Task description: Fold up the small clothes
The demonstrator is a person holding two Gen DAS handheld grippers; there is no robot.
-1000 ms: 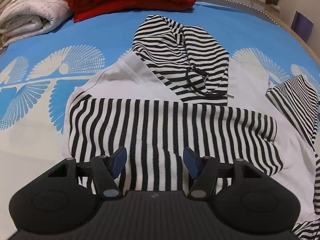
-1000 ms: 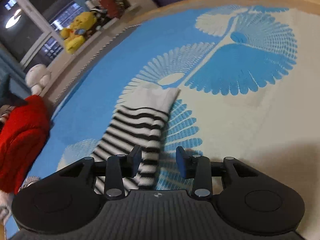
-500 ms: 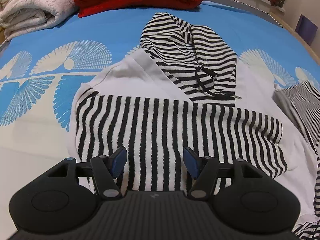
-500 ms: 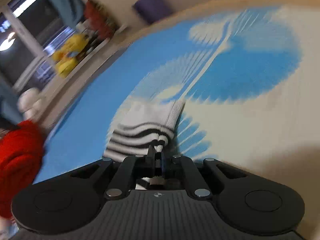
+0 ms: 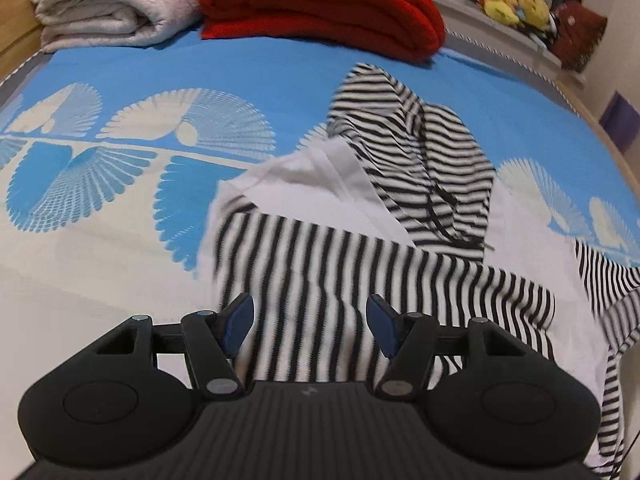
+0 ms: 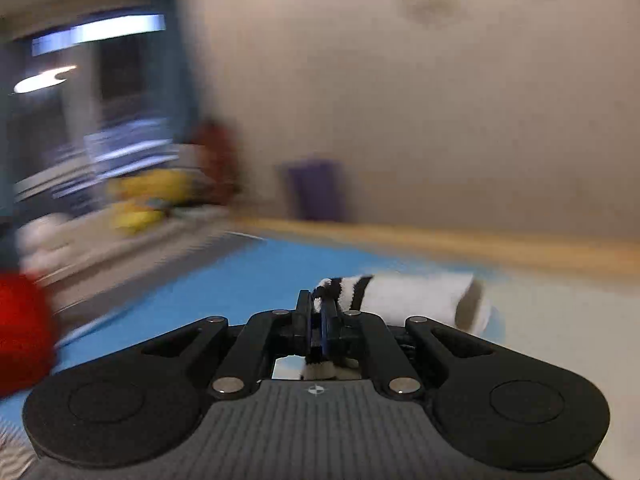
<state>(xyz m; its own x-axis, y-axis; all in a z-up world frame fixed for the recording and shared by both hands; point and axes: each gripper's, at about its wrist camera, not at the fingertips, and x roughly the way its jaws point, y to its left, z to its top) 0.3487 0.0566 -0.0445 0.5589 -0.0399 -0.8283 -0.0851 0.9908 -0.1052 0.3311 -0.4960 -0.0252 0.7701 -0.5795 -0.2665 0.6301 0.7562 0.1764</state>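
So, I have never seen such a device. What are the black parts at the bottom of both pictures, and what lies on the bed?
Each black part is a hand-held two-finger gripper; a camera on it looks forward along its fingers. One picture comes from the left gripper, which is open above a striped hoodie spread on the blue patterned bedcover. Folded red and white blankets lie behind. The other, blurred, comes from the right gripper, shut on the hoodie's striped sleeve.

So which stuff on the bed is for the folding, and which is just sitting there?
For the folding:
- striped hoodie
- its sleeve cuff, pinched in the right gripper
- left gripper, open above the hoodie

Just lying about:
- red blanket
- white blanket
- yellow plush toys
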